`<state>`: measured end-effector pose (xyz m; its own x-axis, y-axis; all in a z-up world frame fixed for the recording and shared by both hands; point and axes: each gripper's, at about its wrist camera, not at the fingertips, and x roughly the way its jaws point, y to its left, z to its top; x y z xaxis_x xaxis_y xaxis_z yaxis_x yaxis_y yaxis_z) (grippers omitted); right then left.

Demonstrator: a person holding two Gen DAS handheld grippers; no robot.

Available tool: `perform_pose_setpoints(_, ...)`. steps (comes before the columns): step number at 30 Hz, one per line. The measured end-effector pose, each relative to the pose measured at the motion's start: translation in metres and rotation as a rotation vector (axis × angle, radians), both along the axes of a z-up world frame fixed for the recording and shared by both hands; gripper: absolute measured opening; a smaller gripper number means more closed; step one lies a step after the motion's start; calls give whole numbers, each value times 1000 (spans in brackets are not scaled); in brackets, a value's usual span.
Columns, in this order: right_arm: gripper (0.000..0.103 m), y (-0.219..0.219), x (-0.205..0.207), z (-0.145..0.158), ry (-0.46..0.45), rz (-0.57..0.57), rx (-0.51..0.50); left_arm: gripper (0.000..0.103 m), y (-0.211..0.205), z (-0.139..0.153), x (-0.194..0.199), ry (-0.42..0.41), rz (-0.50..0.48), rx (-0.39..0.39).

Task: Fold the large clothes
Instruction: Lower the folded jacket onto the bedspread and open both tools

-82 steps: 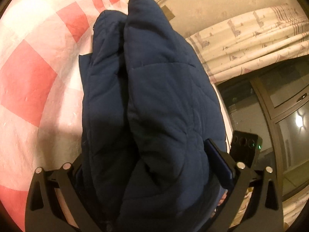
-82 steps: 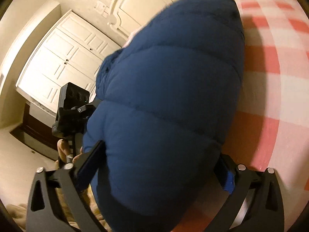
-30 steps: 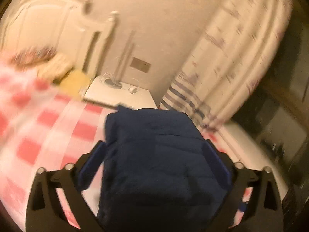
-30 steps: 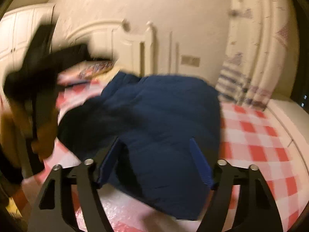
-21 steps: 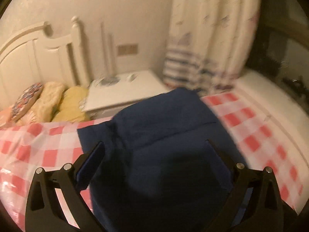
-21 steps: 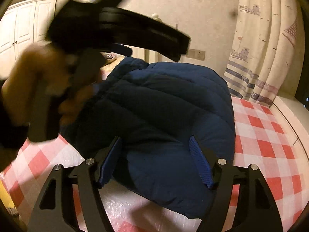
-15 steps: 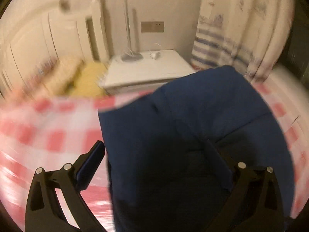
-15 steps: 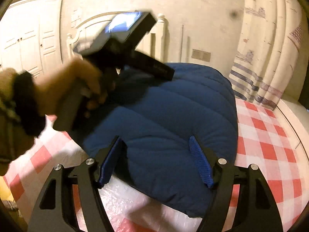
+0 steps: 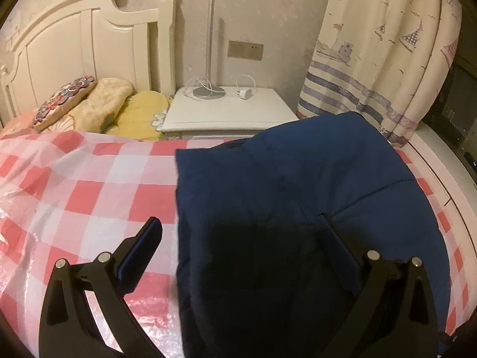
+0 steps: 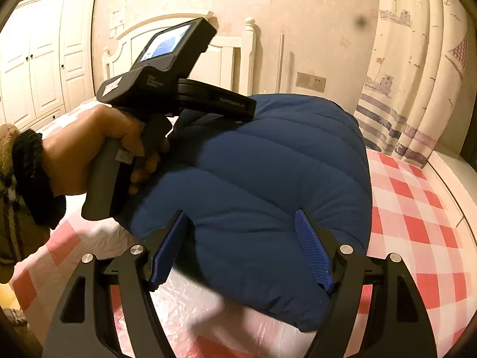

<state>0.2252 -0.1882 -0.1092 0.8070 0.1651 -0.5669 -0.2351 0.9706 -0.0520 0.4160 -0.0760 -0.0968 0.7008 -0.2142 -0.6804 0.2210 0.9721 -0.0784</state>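
While the navy puffer jacket (image 9: 298,197) lies folded in a thick bundle on the bed's red-and-white checked cover (image 9: 77,185), filling the centre and right of the left wrist view, both claws hover over it with nothing gripped. At the lower left of that view the left claw (image 9: 241,238) stands wide apart, one finger above bare cover and the other over the dark fabric, clasping nothing. Further right, beyond the bundle, a white nightstand (image 9: 229,113) and a sailboat curtain (image 9: 381,47) sit in the upper half. In the right wrist view the hand holding the left claw's handle (image 10: 89,152) fills the left side, the claw's body reaching over the jacket's far edge. Lower centre, the right claw (image 10: 241,247) is likewise released, its blue pads straddling the near hem without pinching it. The fold looks nearly finished; what remains is probably settling it. To do that well, press down evenly along the puffed top to push air out, square the loose left edge against the layer beneath, and avoid dragging the slippery cover.
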Motion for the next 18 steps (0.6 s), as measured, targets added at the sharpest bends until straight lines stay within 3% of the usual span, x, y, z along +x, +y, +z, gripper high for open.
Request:
perform_pose_setpoints(4, 74, 0, -6, 3, 23, -7, 3, 101, 6, 6, -17, -22, 12, 19)
perform_pose_setpoints(8, 82, 1, -25, 9, 54, 22, 29, 101, 11, 14, -49, -85, 11, 87)
perform_pose_setpoints(12, 83, -5, -46, 8, 116, 48, 107, 101, 17, 19, -85, -104, 5, 141)
perform_pose_setpoints(16, 83, -16, -65, 6, 147, -1, 145, 101, 26, 35, -123, -91, 16, 166)
perform_pose_setpoints(18, 84, -21, -78, 13, 129, -27, 156, 101, 27, 49, -151, -144, 25, 166)
